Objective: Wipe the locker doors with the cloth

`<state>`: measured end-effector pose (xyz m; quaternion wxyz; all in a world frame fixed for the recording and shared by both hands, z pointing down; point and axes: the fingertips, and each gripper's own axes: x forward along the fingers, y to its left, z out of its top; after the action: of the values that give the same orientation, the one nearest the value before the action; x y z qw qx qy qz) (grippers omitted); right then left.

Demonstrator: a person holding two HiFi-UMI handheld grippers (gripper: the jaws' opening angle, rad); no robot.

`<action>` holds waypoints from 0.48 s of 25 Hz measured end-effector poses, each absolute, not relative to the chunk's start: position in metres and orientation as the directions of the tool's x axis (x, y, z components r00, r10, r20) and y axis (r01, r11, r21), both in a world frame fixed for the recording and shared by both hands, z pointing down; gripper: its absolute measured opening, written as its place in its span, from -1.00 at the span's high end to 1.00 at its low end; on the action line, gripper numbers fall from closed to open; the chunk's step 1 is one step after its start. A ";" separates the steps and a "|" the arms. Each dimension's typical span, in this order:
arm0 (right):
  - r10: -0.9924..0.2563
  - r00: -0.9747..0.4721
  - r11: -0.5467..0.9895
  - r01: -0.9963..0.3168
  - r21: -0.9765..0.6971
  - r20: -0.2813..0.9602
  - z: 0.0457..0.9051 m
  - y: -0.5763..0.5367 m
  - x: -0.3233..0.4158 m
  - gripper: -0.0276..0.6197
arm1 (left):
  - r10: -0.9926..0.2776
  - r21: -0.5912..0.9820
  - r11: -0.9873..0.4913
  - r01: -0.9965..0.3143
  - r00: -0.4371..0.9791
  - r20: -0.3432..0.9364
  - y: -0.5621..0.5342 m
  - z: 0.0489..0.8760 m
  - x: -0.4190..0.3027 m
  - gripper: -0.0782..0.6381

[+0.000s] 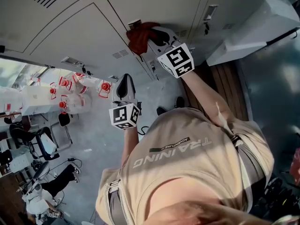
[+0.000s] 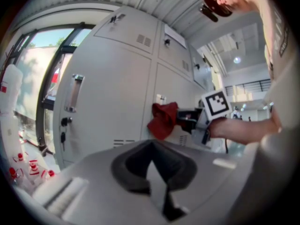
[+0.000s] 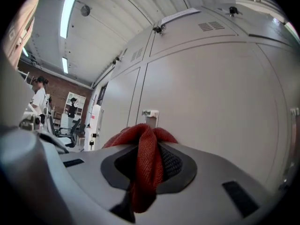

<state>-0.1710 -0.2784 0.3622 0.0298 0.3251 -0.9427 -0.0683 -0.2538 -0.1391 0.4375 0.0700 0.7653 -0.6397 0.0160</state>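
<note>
A red cloth (image 1: pixel 139 35) is bunched in my right gripper (image 1: pixel 151 37), which is shut on it and holds it up against a pale grey locker door (image 1: pixel 154 6). In the right gripper view the red cloth (image 3: pixel 144 163) fills the gap between the jaws, just below a small door handle (image 3: pixel 150 113). My left gripper (image 1: pixel 124 89) hangs lower, away from the lockers, with its jaws shut and nothing in them. From the left gripper view the red cloth (image 2: pixel 162 119) and the right gripper (image 2: pixel 187 119) show ahead against the locker doors (image 2: pixel 112 107).
The locker bank (image 1: pixel 70 27) spans the upper part of the head view. White bottles with red caps (image 1: pixel 75 90) stand on a surface at the left. An office chair (image 1: pixel 44 142) and a seated person (image 1: pixel 51 184) are lower left. A wooden strip (image 1: pixel 225 88) lies at the right.
</note>
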 end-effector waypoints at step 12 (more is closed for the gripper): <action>-0.613 -0.726 0.768 -0.640 0.019 0.312 0.511 -0.286 -0.170 0.72 | -0.977 0.104 -0.143 -0.984 0.157 0.145 -0.123 0.447 -0.265 0.77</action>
<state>-0.1700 -0.2862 0.5111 0.1516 0.3376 -0.9279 0.0450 -0.2655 -0.1232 0.4468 0.0869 0.7556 -0.6489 0.0212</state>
